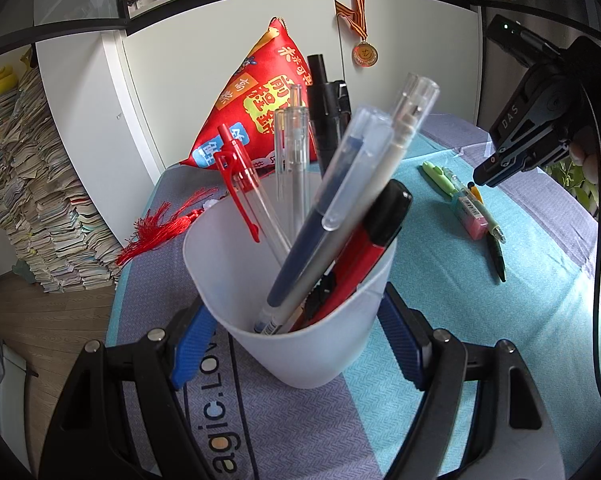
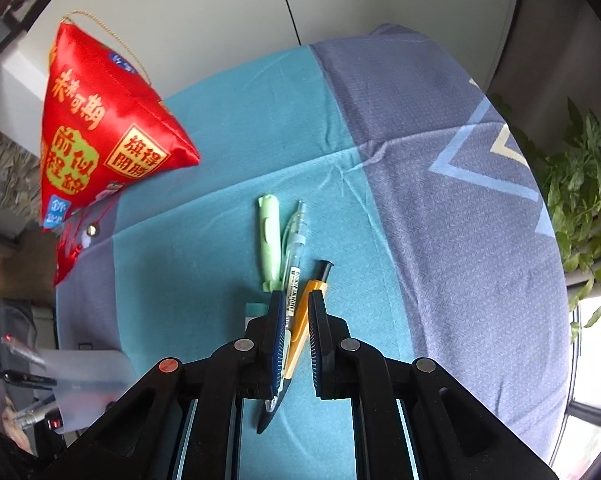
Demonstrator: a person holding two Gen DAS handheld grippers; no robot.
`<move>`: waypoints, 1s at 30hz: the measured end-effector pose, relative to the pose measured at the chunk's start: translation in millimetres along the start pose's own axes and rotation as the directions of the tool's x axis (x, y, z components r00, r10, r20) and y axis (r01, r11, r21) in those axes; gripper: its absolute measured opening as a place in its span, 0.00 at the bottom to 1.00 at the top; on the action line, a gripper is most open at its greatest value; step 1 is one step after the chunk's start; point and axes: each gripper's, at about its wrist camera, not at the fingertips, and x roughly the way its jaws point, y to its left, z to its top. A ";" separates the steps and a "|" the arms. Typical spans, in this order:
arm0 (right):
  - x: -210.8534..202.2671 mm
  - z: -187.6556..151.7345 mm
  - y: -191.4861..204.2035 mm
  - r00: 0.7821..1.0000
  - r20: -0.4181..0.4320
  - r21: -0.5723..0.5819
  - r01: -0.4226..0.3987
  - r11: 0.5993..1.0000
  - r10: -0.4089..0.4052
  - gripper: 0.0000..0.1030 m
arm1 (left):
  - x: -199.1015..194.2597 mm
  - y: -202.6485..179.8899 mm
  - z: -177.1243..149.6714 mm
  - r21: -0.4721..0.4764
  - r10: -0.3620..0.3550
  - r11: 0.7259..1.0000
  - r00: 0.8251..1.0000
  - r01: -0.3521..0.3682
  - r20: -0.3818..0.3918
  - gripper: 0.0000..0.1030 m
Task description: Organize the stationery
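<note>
A frosted cup [image 1: 300,320] full of pens [image 1: 332,216] stands on the tablecloth [image 1: 440,280], clamped by the left gripper [image 1: 296,344]. The right gripper [image 2: 294,300], nearly closed and holding nothing, hovers above loose pens [image 2: 296,240] lying beside a pink eraser [image 1: 470,216].

1. One translucent white cup [image 1: 300,340].
2. Seven pens and markers stand in the cup [image 1: 340,200].
3. Three pens lie loose on the counter [image 2: 420,240]: one pale green [image 2: 269,236], one clear [image 2: 296,248], one yellow [image 2: 306,312].
4. One pink eraser [image 1: 470,216] at three o'clock of the cup.
5. One red pyramid cushion [image 2: 96,144].
6. One medal [image 1: 365,54].
7. Two claws: left [image 1: 300,340], right [image 2: 294,320].
</note>
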 end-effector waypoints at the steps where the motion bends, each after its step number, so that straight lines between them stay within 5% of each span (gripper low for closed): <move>1: 2.0 -0.6 -2.2 1.000 -0.006 0.006 0.001 1.000 -0.001 0.09 | 0.0 -0.2 0.1 0.000 0.000 1.000 1.000 0.000 0.000 0.76; 14: 20.1 5.3 -12.8 0.999 -0.030 0.080 0.013 0.997 -0.011 0.09 | 0.0 -0.5 0.0 0.000 0.000 1.000 1.000 0.000 0.000 0.76; 17: 27.3 5.6 -11.2 0.999 -0.050 0.085 0.026 0.996 -0.022 0.17 | 0.0 -0.5 0.0 0.001 0.001 1.000 1.000 -0.001 0.000 0.76; 22: 23.3 5.5 -4.5 0.998 -0.028 0.039 0.059 0.998 -0.057 0.18 | -0.4 -0.3 -0.5 0.001 0.000 1.000 1.000 0.000 -0.001 0.76; 30: -13.1 -5.7 -6.4 0.999 0.047 0.049 -0.004 0.999 0.002 0.16 | 0.8 -0.5 -1.5 0.003 0.001 1.000 1.000 -0.001 -0.006 0.76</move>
